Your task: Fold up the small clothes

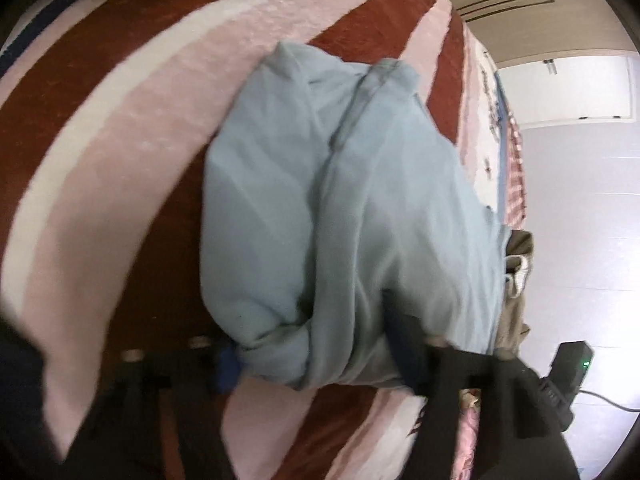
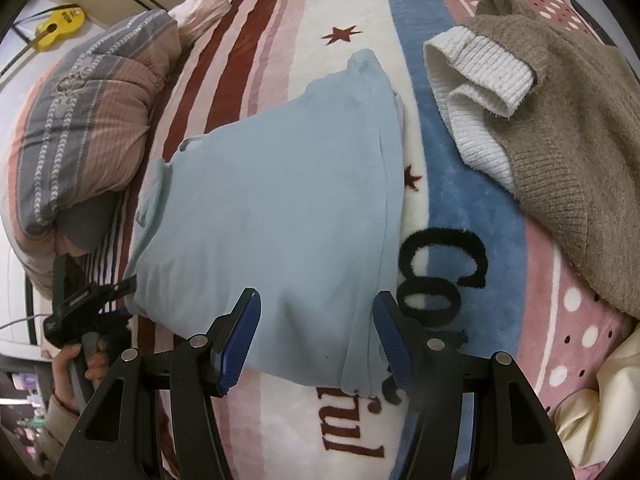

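A light blue garment [image 2: 280,208] lies partly folded on a striped, printed blanket [image 2: 472,216]. In the left wrist view the same garment [image 1: 340,208] bunches up between my left gripper's fingers, so my left gripper [image 1: 316,356] is shut on its near edge. In the right wrist view my right gripper [image 2: 316,340] is open, its blue-padded fingers [image 2: 240,336] straddling the garment's near edge without pinching it. The left gripper [image 2: 80,300] also shows there at the garment's left corner, held by a hand.
A brown knitted sweater with white ribbed cuffs [image 2: 540,120] lies to the right on the blanket. A striped folded quilt [image 2: 88,120] lies at the left. A cream cloth [image 2: 600,400] is at the lower right. The bed edge and white floor [image 1: 580,240] are at the right.
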Action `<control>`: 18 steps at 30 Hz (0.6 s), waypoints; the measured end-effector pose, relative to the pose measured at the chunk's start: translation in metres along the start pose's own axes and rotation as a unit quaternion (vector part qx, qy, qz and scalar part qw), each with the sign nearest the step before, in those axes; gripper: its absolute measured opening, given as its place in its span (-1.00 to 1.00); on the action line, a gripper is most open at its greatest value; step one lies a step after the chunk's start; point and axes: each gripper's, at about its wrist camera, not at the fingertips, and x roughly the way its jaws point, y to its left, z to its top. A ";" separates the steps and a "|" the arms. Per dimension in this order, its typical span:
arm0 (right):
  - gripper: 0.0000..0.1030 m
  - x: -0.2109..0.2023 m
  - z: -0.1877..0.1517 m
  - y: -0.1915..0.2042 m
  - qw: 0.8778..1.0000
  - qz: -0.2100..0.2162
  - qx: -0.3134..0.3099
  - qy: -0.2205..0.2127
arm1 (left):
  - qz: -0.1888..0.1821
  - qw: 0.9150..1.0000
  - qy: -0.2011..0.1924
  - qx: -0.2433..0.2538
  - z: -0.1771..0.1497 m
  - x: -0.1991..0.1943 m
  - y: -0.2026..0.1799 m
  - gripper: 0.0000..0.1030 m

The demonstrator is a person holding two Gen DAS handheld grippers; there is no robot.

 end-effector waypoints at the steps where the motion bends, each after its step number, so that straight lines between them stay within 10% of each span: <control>1: 0.06 -0.001 -0.002 -0.001 1.000 0.000 0.001 0.001 | -0.002 1.000 -0.003 0.004 0.001 0.000 -0.005 -0.37; 9: 0.06 -0.018 -0.009 -0.017 1.000 0.008 0.016 -0.010 | -0.024 0.996 -0.049 0.074 0.002 -0.036 -0.058 -0.53; 18: 0.06 -0.048 -0.011 -0.044 0.999 0.012 0.033 -0.033 | -0.057 0.972 -0.064 0.220 -0.010 -0.043 -0.171 -0.57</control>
